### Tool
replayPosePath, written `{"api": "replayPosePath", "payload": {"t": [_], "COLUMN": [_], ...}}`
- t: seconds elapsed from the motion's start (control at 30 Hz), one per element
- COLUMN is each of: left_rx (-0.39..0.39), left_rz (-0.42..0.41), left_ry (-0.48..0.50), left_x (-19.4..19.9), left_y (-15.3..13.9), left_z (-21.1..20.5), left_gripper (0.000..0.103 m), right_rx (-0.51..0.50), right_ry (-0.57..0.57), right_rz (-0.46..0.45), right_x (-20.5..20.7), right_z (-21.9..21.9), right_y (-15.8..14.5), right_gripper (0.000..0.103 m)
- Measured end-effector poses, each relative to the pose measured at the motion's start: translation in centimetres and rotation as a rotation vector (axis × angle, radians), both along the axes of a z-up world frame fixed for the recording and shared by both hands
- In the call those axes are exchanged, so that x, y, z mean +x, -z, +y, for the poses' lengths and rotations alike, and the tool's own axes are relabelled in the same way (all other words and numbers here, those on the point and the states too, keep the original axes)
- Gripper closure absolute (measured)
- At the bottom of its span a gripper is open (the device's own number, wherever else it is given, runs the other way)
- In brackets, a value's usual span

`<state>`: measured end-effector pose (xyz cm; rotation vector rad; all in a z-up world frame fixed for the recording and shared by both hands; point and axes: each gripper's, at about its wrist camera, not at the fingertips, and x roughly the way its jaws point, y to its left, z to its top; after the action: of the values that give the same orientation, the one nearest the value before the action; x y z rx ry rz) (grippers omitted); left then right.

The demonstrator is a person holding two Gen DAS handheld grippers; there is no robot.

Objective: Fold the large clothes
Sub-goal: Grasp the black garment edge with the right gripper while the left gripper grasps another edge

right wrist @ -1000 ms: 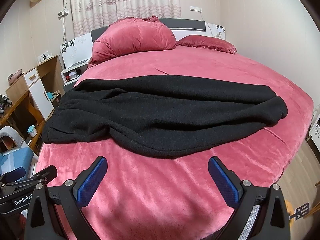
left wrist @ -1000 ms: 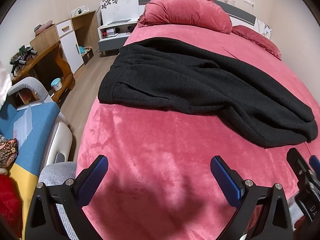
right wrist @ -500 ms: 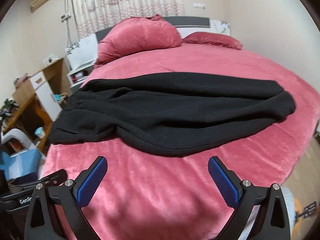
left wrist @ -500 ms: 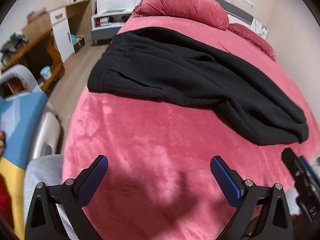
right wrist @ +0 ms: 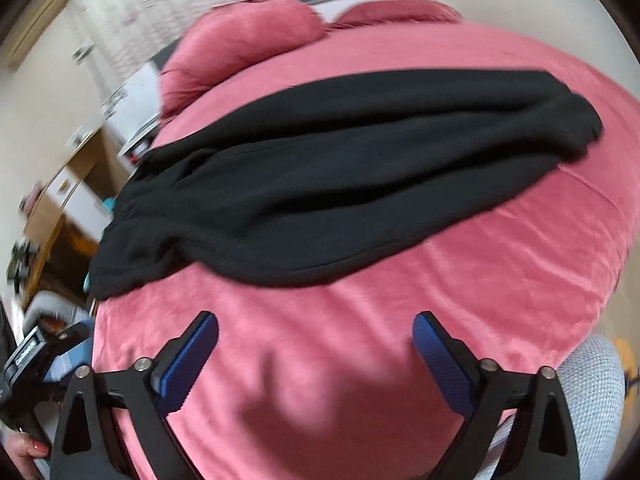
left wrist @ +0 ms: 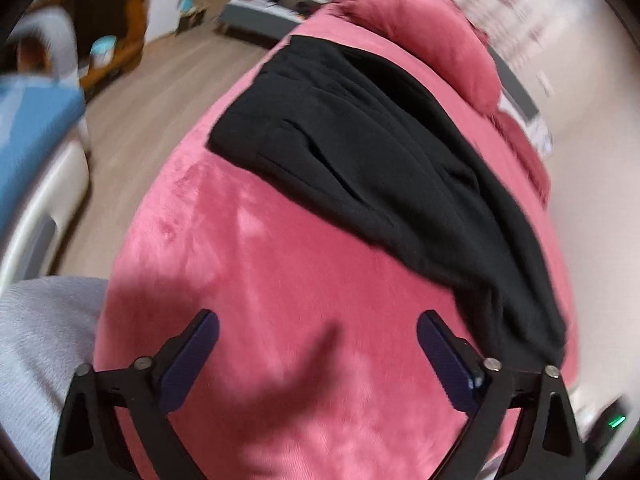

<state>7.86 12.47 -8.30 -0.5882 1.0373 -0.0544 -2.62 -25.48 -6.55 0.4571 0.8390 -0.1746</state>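
Observation:
A large black garment (left wrist: 372, 160) lies spread across the pink bed (left wrist: 256, 264), with folds along its length; it also shows in the right wrist view (right wrist: 340, 176). My left gripper (left wrist: 318, 356) is open and empty, above the bare pink cover a short way in front of the garment's near edge. My right gripper (right wrist: 316, 356) is open and empty, also above the bare cover in front of the garment. The left gripper's body (right wrist: 28, 360) shows at the lower left of the right wrist view. Both views are blurred and tilted.
A big pink pillow (right wrist: 244, 48) lies at the head of the bed. A wooden desk and white cabinet (right wrist: 68, 184) stand along the left wall. A blue seat (left wrist: 28, 120) stands left of the bed over wooden floor (left wrist: 160, 92).
Both grippers have moved forward and down toward the bed and rolled, so the views tilt. The garment looks nearer. Both grippers stay open.

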Motion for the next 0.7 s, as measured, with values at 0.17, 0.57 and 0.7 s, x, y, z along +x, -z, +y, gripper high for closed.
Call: {"api": "replayPosePath", "payload": {"t": [0.17, 0.57, 0.7], "left_rx": [-0.022, 0.014, -0.016], "left_rz": [-0.018, -0.051, -0.085], "left_ry": [-0.093, -0.019, -0.028], "left_x": [2.9, 9.0, 9.7], "left_y": [0.0, 2.4, 2.9], "left_z": [2.4, 1.8, 1.8], "left_gripper": [0.016, 0.037, 0.038], "right_rx": [0.062, 0.307, 0.296], "right_ry": [0.131, 0.298, 0.272], "right_rz": [0.021, -0.034, -0.068], "right_x": [0.6, 2.1, 3.4], "right_z": [-5.5, -13.4, -13.8], "right_y": [1.0, 4.4, 4.4], "right_gripper": [0.016, 0.025, 0.039]}}
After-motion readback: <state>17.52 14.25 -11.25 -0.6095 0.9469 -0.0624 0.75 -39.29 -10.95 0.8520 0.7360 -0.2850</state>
